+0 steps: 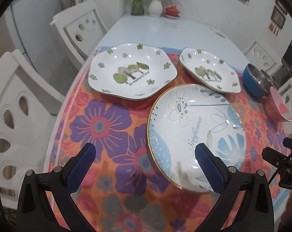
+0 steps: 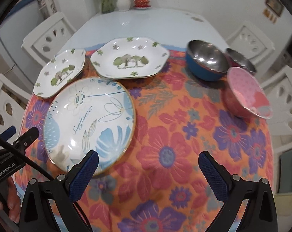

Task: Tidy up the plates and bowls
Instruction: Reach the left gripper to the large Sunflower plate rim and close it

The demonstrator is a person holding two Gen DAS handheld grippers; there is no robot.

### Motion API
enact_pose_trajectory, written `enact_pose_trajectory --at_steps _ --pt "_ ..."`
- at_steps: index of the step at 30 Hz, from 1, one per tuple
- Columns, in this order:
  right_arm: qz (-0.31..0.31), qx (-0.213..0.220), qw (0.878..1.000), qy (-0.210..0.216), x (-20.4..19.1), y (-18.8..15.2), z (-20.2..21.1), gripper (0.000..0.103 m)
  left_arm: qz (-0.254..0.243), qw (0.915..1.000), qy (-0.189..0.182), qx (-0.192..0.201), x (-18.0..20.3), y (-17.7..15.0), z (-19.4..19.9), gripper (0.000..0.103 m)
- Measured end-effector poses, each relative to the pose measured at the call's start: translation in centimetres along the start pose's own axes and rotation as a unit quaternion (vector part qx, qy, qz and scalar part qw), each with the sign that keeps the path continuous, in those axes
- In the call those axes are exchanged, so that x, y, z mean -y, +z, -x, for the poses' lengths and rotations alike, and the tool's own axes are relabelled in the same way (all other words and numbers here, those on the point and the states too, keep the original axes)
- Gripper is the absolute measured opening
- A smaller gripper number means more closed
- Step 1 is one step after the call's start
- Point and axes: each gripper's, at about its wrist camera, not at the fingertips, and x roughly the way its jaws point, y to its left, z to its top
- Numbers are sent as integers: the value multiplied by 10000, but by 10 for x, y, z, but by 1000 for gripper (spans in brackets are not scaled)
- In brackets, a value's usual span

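Note:
A round blue-flowered "Sunflower" plate lies on the floral cloth nearest me. Behind it sit two white hexagonal tree plates, a large one and a second one. At the right stand a blue steel-lined bowl, a second steel bowl behind it, and a pink bowl. My left gripper is open, hovering over the round plate's near left edge. My right gripper is open over bare cloth, right of that plate.
The table runs back to a vase of flowers and a red lidded pot by the wall. White chairs ring both sides. A hand holds the left gripper's body at lower left in the right wrist view.

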Motion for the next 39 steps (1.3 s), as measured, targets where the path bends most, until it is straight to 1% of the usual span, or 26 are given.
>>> enact_pose_trajectory --at_steps 4,8,10,11,12,13,16,17,19,20,22,25,27,28,30,32,34,37,39 --pt "70 -103 9997 212 -3 13 -25 103 -57 9998 -78 -189 1 7 -24 102" --pt "150 -199 9992 315 -4 23 -47 103 41 9993 -186 -320 0 12 -41 102" --pt "203 -254 9988 355 -4 28 -57 100 96 9991 -219 -364 -1 13 -49 102" --pt "227 -273 9987 364 -5 30 -60 94 121 9989 -245 -382 -2 14 -52 100" --pt "267 -312 9983 406 -5 32 -65 88 160 9985 -294 -425 -2 14 -56 97" --pt "287 -336 9980 442 -5 33 -68 86 180 9982 -334 -459 -2 14 -59 96" --pt "276 -390 9970 603 -5 35 -77 82 286 9966 -501 -585 -4 13 -69 87" --pt "275 -406 9966 657 -4 35 -80 78 324 9964 -507 -601 -5 13 -71 86" --pt "295 -442 9957 765 -5 36 -85 68 414 9965 -522 -510 -6 13 -71 85" --pt "305 -466 9953 788 -6 36 -87 61 446 9963 -534 -498 -7 14 -71 84" --pt "322 -465 9950 822 -7 35 -89 59 480 9963 -526 -472 -9 14 -72 81" --pt "378 -419 9946 868 -8 35 -88 54 403 9972 -468 -430 -8 14 -71 71" --pt "409 -385 9944 895 -9 34 -88 51 320 9977 -439 -399 -8 13 -70 59" --pt "425 -366 9942 917 -10 34 -87 50 301 9979 -463 -344 -7 12 -69 55" --pt "465 -342 9936 968 -14 34 -89 46 312 9970 -632 -313 -4 11 -68 38" --pt "497 -348 9921 1097 -17 33 -88 41 329 9954 -827 -354 1 10 -68 36" --pt "502 -324 9925 1066 -19 33 -88 41 390 9956 -790 -324 2 10 -68 36" --pt "513 -325 9922 1088 -20 33 -89 41 551 9927 -1004 -382 -4 11 -68 34" --pt "571 -329 9920 1077 -19 30 -84 41 544 9921 -1054 -419 -4 11 -66 34"
